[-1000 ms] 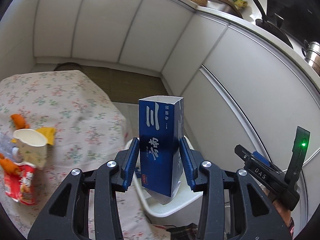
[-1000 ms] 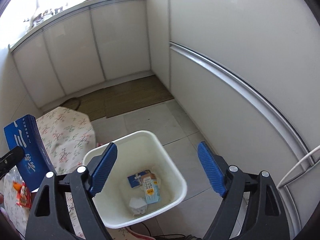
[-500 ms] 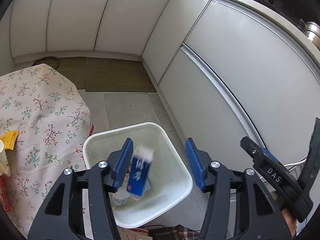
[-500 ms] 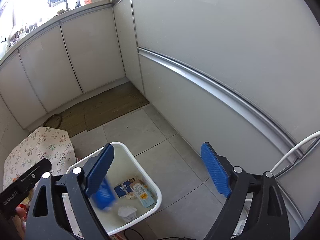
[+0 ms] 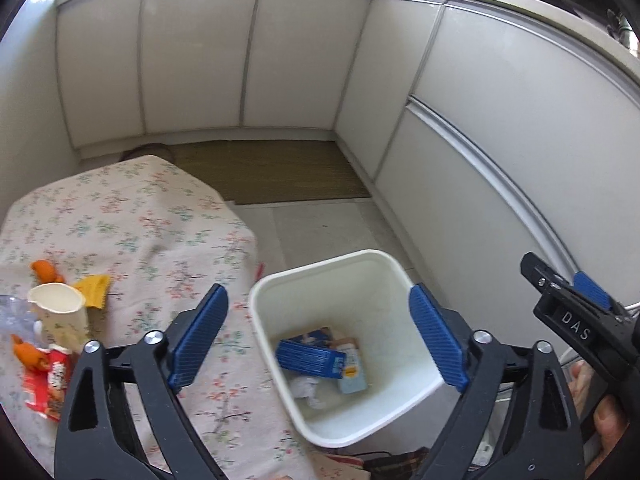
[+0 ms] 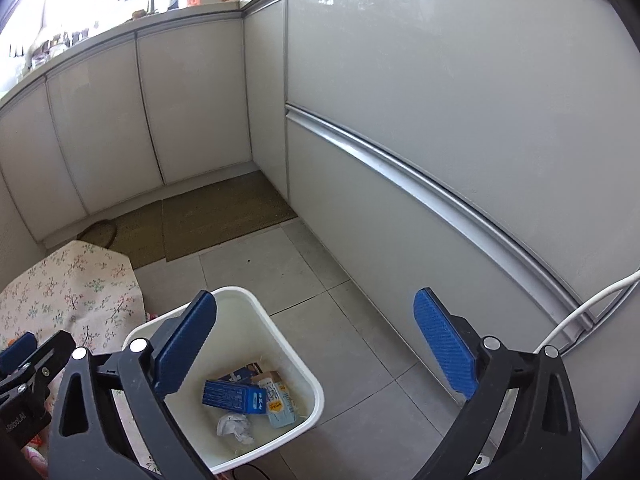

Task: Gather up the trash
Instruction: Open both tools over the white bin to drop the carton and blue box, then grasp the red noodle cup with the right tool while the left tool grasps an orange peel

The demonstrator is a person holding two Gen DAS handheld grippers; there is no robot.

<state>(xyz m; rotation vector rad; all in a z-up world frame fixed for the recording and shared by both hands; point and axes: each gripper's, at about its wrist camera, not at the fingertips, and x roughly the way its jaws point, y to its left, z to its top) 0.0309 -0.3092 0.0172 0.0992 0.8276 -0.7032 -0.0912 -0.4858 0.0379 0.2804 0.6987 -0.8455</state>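
Note:
A white trash bin (image 5: 280, 284) stands on the floor beside the table; it also shows in the right wrist view (image 6: 312, 376). Inside lie a blue carton (image 5: 310, 358), also in the right wrist view (image 6: 234, 396), a small light-blue carton (image 5: 352, 372) and crumpled paper (image 5: 306, 390). My left gripper (image 5: 318, 338) is wide open and empty above the bin. My right gripper (image 6: 316, 348) is wide open and empty, over the bin's right side. On the table lie a paper cup (image 5: 60, 316), a red wrapper (image 5: 46, 384), a yellow scrap (image 5: 94, 288) and orange pieces (image 5: 44, 270).
The table has a floral cloth (image 5: 140, 216) and sits left of the bin. White cabinet fronts (image 6: 440, 100) run along the back and right. A brown mat (image 5: 264, 172) lies on the tiled floor. A white cable (image 6: 580, 312) hangs at the right.
My left gripper let go of the blue carton, which fell into the bin and now lies flat there. The left gripper opened wider and swung back towards the table.

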